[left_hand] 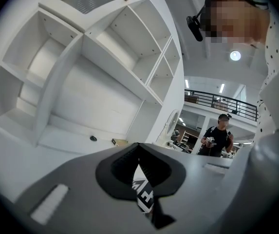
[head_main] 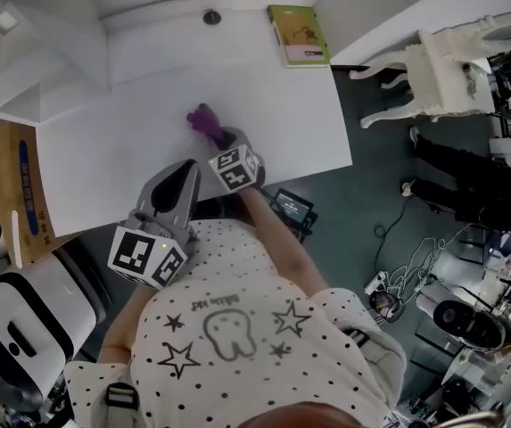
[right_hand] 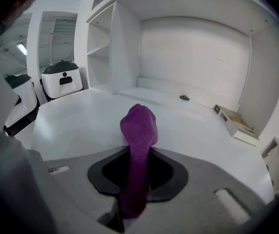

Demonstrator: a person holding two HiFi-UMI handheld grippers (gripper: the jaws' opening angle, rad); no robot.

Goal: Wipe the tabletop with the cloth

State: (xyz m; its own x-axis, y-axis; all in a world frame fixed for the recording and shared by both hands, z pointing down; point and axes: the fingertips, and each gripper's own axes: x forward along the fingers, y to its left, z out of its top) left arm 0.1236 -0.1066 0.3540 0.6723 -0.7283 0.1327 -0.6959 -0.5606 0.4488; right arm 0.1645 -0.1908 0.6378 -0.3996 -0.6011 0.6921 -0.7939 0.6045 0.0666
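The right claw (right_hand: 138,155) is pinching the purple cloth (right_hand: 138,126). The cloth's bunched end is sticking out past the jaws over the near middle of the white counter (head_main: 130,141), and whether it is pressing on the surface is not showing. The left claw (left_hand: 139,152) is hanging near the counter's front edge, pressed together on nothing. The grasp looks done. The counter is showing no streaks, so wiped ground is not telling apart from unwiped. I judge that most of the wiping is waiting, especially the far side toward the book (head_main: 298,36).
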